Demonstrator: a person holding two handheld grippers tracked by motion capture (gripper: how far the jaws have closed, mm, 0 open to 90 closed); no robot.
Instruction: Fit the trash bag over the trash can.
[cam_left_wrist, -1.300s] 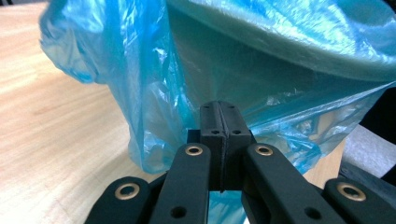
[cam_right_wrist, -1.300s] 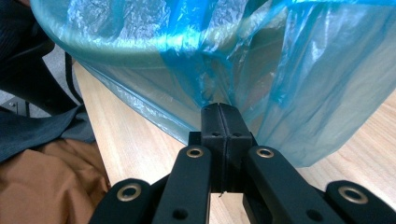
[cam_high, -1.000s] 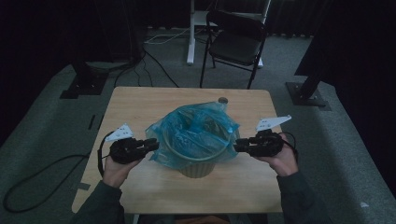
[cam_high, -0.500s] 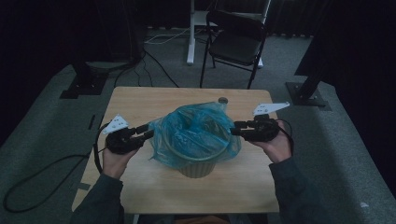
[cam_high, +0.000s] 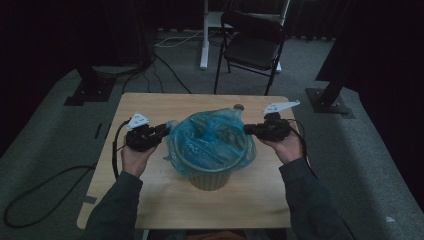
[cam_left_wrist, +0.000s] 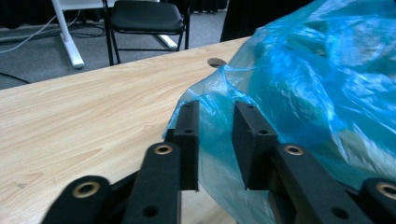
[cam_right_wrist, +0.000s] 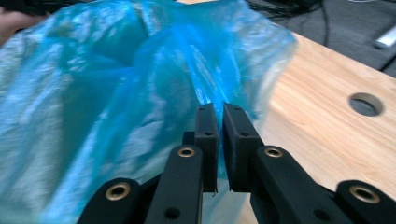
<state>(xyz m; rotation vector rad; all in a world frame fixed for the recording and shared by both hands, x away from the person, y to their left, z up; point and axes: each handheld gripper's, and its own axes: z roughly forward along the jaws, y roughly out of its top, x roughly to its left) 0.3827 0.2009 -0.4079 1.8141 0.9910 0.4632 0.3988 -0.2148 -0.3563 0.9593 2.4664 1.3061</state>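
Observation:
A blue plastic bag (cam_high: 212, 140) lines a pale round bin (cam_high: 210, 179) in the middle of the wooden table (cam_high: 150, 105). The bag's rim is draped loosely over the bin's top. My left gripper (cam_high: 164, 131) is at the bag's left side. In the left gripper view (cam_left_wrist: 215, 116) its jaws stand apart, with a fold of the blue bag (cam_left_wrist: 303, 93) in the gap between them. My right gripper (cam_high: 248, 131) is at the bag's right side. In the right gripper view (cam_right_wrist: 219, 112) its jaws are pressed together on a pleat of the blue bag (cam_right_wrist: 140, 84).
A small round hole (cam_high: 238, 106) marks the tabletop just behind the bin. A black folding chair (cam_high: 252, 47) and a white desk leg (cam_high: 204, 35) stand beyond the far edge. Cables run over the grey floor at the left.
Both grippers have moved away from the person along the bag's sides and now sit higher up on its rim. The bag's rim has shifted with them.

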